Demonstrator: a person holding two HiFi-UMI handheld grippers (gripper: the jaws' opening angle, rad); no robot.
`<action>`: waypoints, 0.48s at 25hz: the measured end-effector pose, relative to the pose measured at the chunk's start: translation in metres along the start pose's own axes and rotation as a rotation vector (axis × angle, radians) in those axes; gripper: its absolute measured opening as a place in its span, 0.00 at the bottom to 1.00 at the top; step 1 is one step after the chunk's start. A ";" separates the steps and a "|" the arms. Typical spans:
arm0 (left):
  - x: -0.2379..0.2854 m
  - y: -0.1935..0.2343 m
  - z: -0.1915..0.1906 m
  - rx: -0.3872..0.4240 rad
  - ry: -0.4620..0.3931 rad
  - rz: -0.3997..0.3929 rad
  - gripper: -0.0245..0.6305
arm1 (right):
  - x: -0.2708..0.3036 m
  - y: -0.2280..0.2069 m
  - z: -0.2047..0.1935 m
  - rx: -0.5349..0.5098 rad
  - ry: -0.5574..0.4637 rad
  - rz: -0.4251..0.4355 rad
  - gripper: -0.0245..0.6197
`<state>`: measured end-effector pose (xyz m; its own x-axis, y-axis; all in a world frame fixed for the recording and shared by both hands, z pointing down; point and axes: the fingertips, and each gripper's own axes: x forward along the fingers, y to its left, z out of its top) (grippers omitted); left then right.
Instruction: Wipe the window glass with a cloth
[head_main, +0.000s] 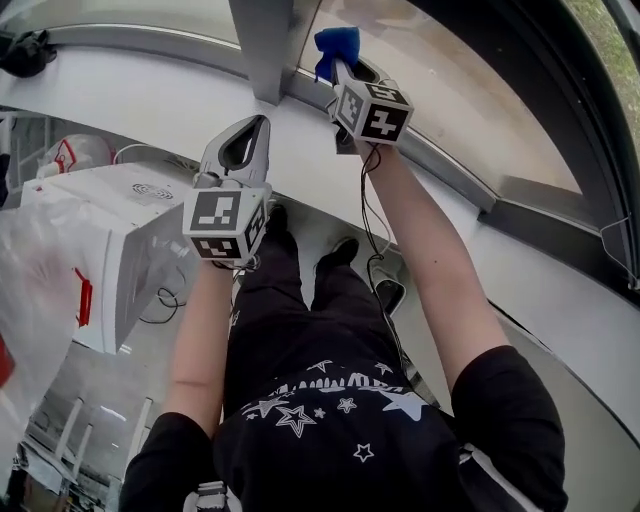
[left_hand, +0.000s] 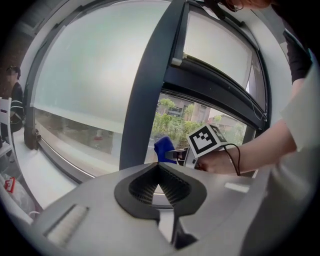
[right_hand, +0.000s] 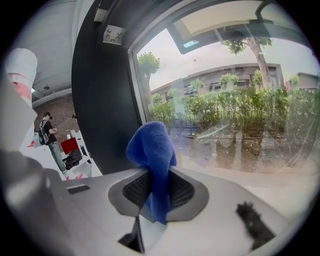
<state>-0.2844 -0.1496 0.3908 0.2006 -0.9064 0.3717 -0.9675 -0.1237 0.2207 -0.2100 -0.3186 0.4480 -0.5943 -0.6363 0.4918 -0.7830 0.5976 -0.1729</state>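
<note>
The right hand-held gripper is pressed together on a blue cloth. One end of the cloth stands up above the jaws and the other end hangs down between them. The cloth is at the lower left corner of the right pane, just beside the dark post and a little above the bottom frame. I cannot tell if the cloth touches the glass.

On the left side the post closes the way. To the right and upward the pane is open, with trees and buildings seen through it.

The left hand-held gripper has its jaws pressed together with nothing between them. It hangs over the white sill, on the left of the post and apart from the glass.

A thin cable runs from the right hand-held gripper down along the forearm. A white box and a plastic bag stand near the left edge of the sill, below it.

The cloth hides the jaw tips in the right gripper view. The head view cuts off the top of the pane. The left pane looks milky, and little can be made out behind it.
</note>
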 end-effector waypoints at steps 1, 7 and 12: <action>0.001 -0.007 -0.004 0.006 0.004 -0.010 0.05 | -0.003 -0.005 -0.001 -0.001 -0.005 -0.004 0.15; 0.017 -0.054 -0.021 0.033 0.025 -0.061 0.05 | -0.043 -0.044 -0.015 0.017 -0.036 -0.009 0.15; 0.039 -0.101 -0.021 0.088 0.031 -0.125 0.05 | -0.093 -0.100 -0.039 0.068 -0.038 -0.066 0.15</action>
<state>-0.1756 -0.1635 0.4021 0.3236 -0.8689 0.3746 -0.9442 -0.2708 0.1875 -0.0695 -0.2998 0.4531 -0.5467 -0.6918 0.4718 -0.8304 0.5203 -0.1993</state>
